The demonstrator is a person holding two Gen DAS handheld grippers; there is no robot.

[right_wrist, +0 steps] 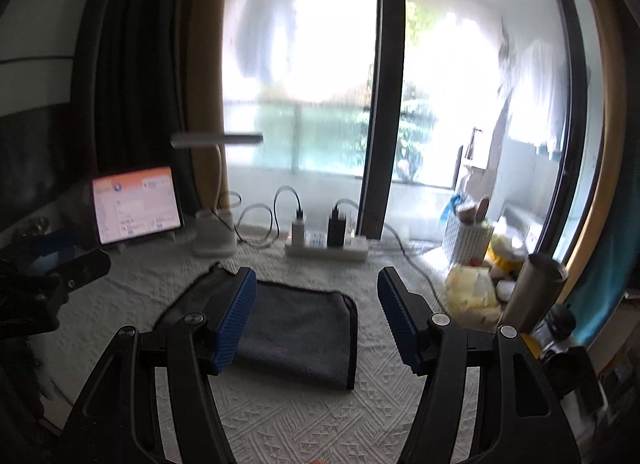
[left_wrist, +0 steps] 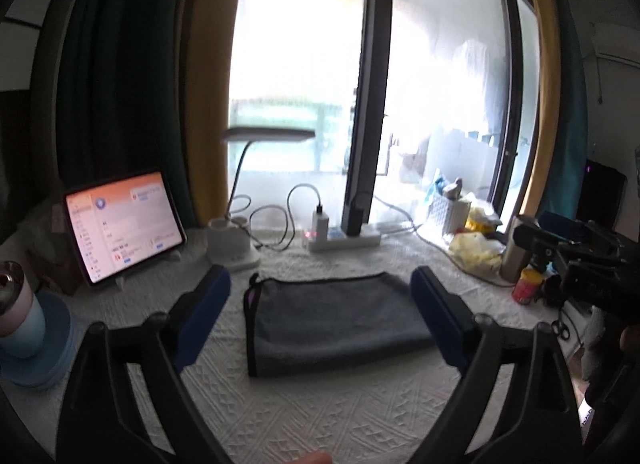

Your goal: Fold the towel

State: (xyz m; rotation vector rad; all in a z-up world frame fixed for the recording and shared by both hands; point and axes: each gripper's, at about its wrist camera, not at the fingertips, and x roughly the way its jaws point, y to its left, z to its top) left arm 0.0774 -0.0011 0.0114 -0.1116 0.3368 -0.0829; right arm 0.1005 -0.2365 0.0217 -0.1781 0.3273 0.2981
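- Towel (left_wrist: 336,320) lay flat on the white quilted surface (left_wrist: 304,416), already a compact grey rectangle, so by my reading at least one fold was done.
- Left claw (left_wrist: 320,296) hung above it, jaws wide apart, gripping nothing, the towel framed between its blue pads (left_wrist: 200,316).
- Right claw (right_wrist: 318,316) was spread apart too, empty, hovering over the towel's right end, near its dark-trimmed edge.
- Neither claw touched the cloth; both looked clear of it.
- Behind the towel, at the far edge, stood a lit tablet (left_wrist: 122,224), a desk lamp (left_wrist: 240,192) and a power strip (left_wrist: 344,238), well apart from the towel.
- What remained, I'd judge: perhaps one more fold, or nothing; the pictures couldn't settle that.
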